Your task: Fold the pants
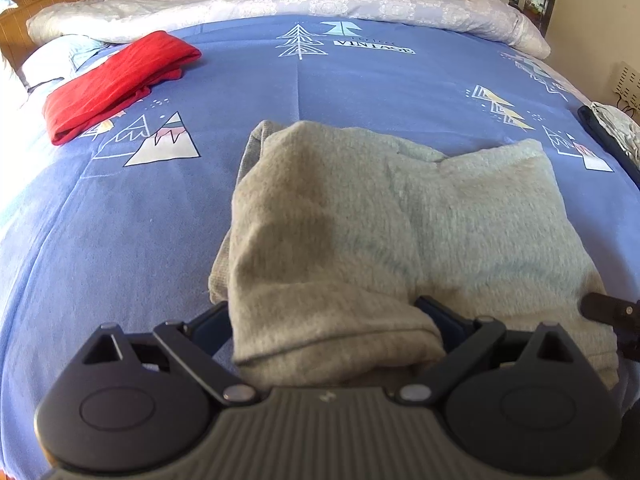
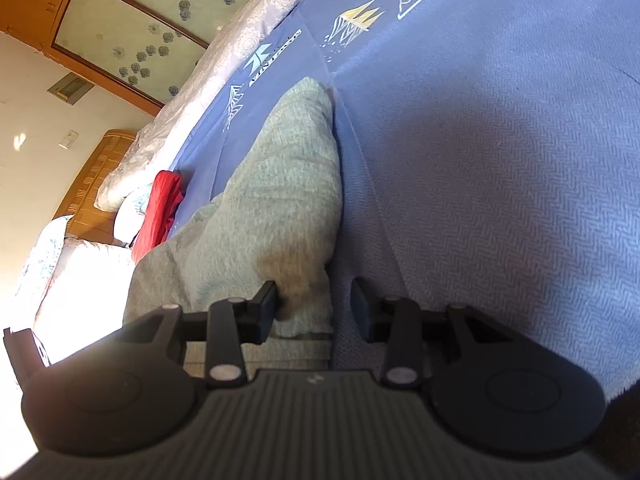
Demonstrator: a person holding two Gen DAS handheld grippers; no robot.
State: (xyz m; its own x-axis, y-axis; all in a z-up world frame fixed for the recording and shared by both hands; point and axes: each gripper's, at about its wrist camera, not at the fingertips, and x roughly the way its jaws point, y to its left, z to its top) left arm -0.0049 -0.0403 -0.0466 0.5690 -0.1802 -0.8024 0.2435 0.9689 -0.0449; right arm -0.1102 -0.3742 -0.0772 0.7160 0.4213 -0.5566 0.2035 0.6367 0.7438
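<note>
We are working on the grey pants (image 1: 400,216), which are lying partly folded on the blue sheet (image 1: 120,220), directly ahead of both tools.

Left gripper (image 1: 332,320): the jaws are standing wide, and a doubled-over flap of the grey fabric is sitting between them, draped back over the tool's front edge. We cannot tell for certain whether the pads are biting; the spread of the linkage suggests they are not clamping, only bracketing the cloth. The flap is raised off the layer below it, which we read as the fold being carried or just being set down.

Right gripper (image 2: 314,308): the jaws are parted, with the near corner of the pants lying between the two pads, closer to the left pad; the right pad is standing apart over bare sheet. In the left wrist view its tip is showing at the far right, at the edge of the fabric. We judge it is placed there to take, or to have let go of, the matching corner so that both edges travel together and the fold stays square.

Ahead and to the left of the left tool, a red garment (image 1: 116,80) is lying already folded, well apart from the pants. A white quilt (image 1: 280,4) is bunched along the far edge.

Risk, as we judge it: the thick fleece could slip from a loose hold.
</note>
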